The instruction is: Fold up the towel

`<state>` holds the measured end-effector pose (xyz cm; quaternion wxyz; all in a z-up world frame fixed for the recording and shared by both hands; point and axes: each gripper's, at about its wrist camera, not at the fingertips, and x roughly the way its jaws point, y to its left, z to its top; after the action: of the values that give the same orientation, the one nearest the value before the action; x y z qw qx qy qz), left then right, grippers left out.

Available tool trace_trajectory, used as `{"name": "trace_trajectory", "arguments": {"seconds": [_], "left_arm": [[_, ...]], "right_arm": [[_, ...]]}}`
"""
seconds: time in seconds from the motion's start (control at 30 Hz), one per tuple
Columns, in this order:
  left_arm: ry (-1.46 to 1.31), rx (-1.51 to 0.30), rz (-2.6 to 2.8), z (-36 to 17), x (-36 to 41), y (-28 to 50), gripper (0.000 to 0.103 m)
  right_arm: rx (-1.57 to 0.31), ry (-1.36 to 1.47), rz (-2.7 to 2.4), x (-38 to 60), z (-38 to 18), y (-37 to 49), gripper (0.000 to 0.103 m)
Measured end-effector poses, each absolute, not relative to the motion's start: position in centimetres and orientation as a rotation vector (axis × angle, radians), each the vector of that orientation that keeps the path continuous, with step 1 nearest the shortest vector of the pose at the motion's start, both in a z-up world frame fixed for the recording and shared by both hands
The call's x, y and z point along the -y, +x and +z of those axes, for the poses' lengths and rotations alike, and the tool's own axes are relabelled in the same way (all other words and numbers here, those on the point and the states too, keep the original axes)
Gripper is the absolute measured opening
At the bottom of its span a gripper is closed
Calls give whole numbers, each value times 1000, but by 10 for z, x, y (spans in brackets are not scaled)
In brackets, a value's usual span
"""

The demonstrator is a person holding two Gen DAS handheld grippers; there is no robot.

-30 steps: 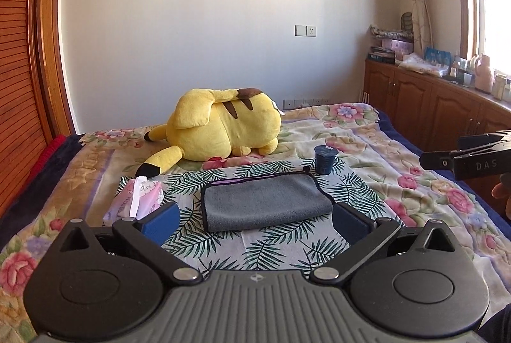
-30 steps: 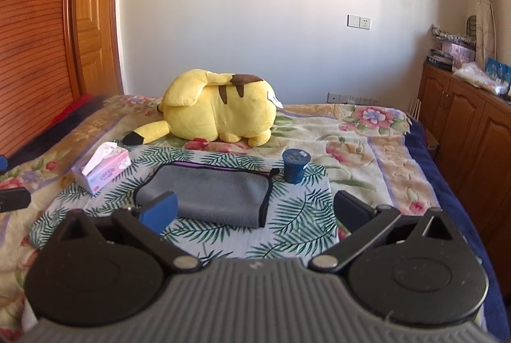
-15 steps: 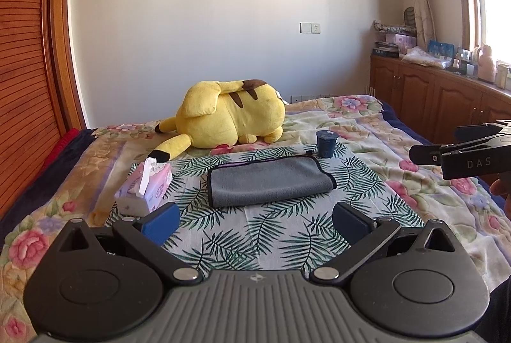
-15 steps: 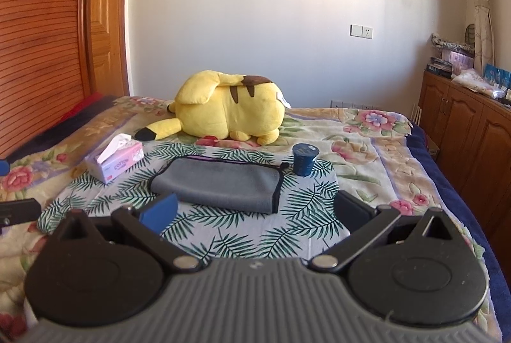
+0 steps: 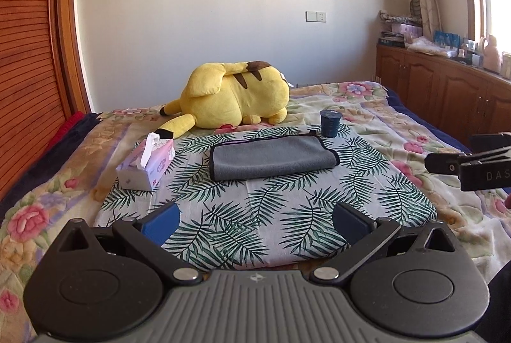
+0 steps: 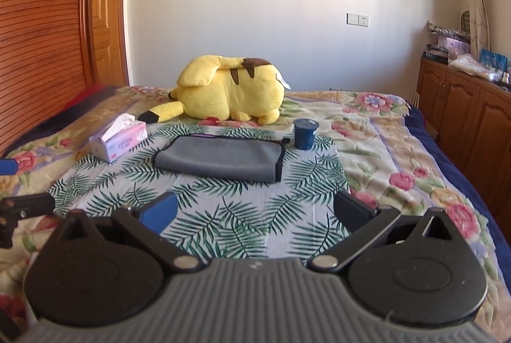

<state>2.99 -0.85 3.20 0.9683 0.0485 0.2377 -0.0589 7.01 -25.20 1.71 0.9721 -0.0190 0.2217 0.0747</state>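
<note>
A grey towel (image 5: 271,157) with a dark trim lies folded flat on a palm-leaf cloth (image 5: 271,215) on the bed; it also shows in the right wrist view (image 6: 220,157). My left gripper (image 5: 255,220) is open and empty, well short of the towel. My right gripper (image 6: 255,212) is open and empty, also back from the towel. The right gripper's side shows at the right edge of the left wrist view (image 5: 472,165). The left gripper's side shows at the left edge of the right wrist view (image 6: 22,205).
A yellow plush toy (image 5: 230,98) lies behind the towel. A tissue box (image 5: 147,165) stands to its left, a dark blue cup (image 5: 330,123) at its back right corner. Wooden cabinets (image 5: 447,97) line the right wall, a wooden wardrobe (image 5: 28,62) the left.
Both grippers have pulled back and away from the towel, which now looks smaller and farther. The towel stays folded on the cloth. Both grippers stay open.
</note>
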Motion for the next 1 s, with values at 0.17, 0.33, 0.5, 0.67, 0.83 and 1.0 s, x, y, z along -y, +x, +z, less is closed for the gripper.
{"name": "trace_trajectory", "arguments": {"seconds": [0.17,0.33,0.5,0.67,0.83,1.0], "left_arm": [[109,-487,-95,18,9,25,87],[121,-466,-93,10,8,18,87],[93,-453,-100,3,4,15,87],[79,-439,-86,-3,2,16,87],[107,-411,-79,-6,4,16,87],[89,-393,-71,-5,1,16,87]], "right_arm": [[-443,-52,143,250,4,61,103],[-440,-36,151,248,-4,52,103],[-438,-41,152,244,-9,48,103],[-435,-40,144,243,-15,49,103],[-428,-57,134,241,-20,49,103],[-399,-76,129,239,-19,45,103]]}}
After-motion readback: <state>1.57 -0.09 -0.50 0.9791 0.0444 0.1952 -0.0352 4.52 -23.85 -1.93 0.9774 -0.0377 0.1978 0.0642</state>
